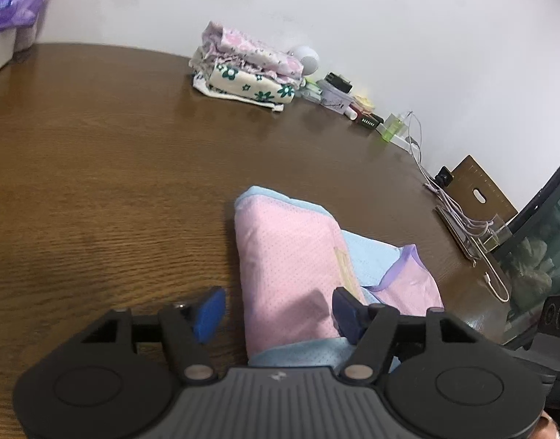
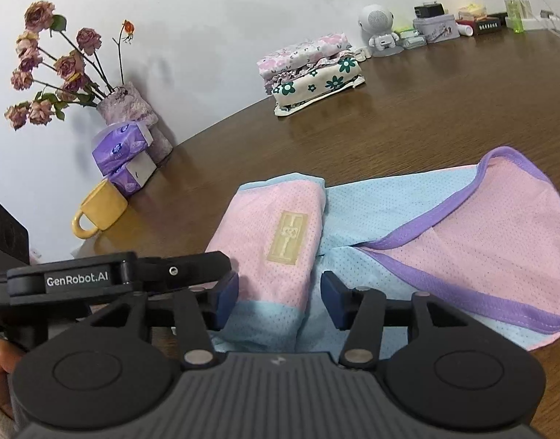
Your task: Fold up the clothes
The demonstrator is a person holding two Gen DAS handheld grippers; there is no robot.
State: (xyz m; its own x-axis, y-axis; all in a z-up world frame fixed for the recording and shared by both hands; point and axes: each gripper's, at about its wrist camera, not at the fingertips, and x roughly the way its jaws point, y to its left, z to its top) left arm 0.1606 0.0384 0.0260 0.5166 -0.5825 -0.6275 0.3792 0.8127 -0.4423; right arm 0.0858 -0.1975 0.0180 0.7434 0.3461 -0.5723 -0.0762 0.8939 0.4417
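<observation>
A pink and light-blue mesh garment [image 1: 290, 256] with purple trim lies on the brown wooden table [image 1: 97, 183]. One side is folded over into a narrow pink strip bearing a beige patch [image 2: 288, 237]. The rest spreads flat to the right [image 2: 462, 241]. My left gripper [image 1: 278, 314] is open, its blue pads astride the near end of the folded strip. My right gripper [image 2: 280, 301] is open too, straddling the strip's near blue hem. Neither holds cloth. The left gripper's black housing [image 2: 78, 278] shows beside the right one.
A stack of folded floral clothes [image 2: 312, 73] sits by the wall. A vase of dried roses [image 2: 126, 106], tissue packs [image 2: 122, 150] and a yellow mug [image 2: 100, 208] stand at the left. Small items and cables [image 1: 462, 212] line the right edge near a dark screen [image 1: 543, 237].
</observation>
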